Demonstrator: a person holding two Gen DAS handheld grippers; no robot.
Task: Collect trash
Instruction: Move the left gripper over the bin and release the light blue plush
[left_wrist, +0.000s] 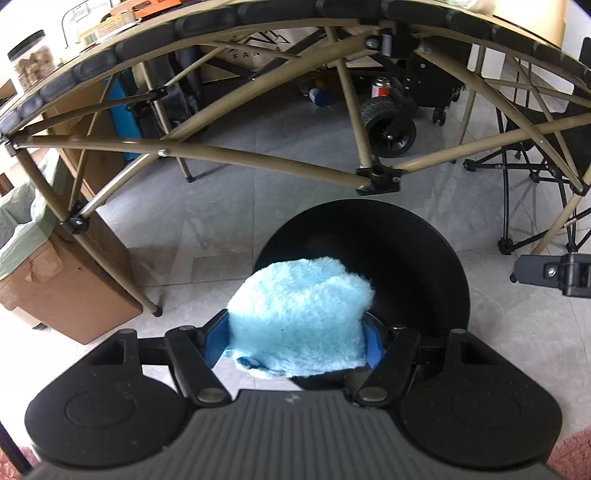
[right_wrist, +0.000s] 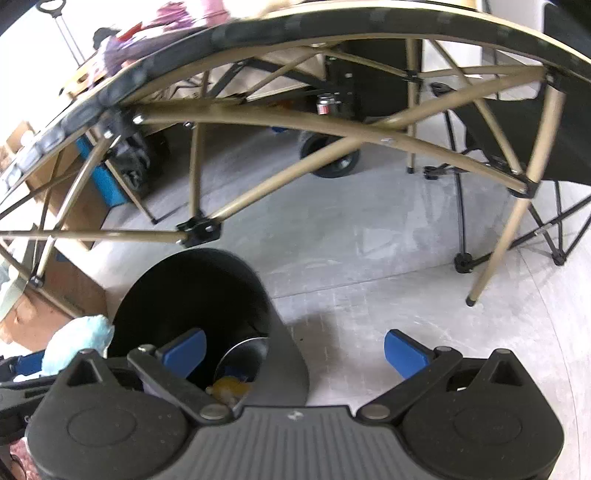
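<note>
While cardboard box (left_wrist: 62, 291) with green liner sits far left under folding table (left_wrist: 258, 155), black bin (left_wrist: 402, 258) stands on bare grey floor just in front of table's legs. Bin holds shiny metal thing plus something yellow (right_wrist: 229, 387), can't tell more. Left gripper (left_wrist: 295, 339) clamped on fluffy blue cloth (left_wrist: 299, 314) over bin's near rim. Right gripper (right_wrist: 295, 349) spread wide, nothing in it, right of bin mouth.

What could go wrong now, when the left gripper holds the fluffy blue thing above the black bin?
1. The blue fluff sits over the bin's near rim, so on release it may fall on the floor.
2. The open right gripper hovers over the same bin and might bump the left gripper.
</note>
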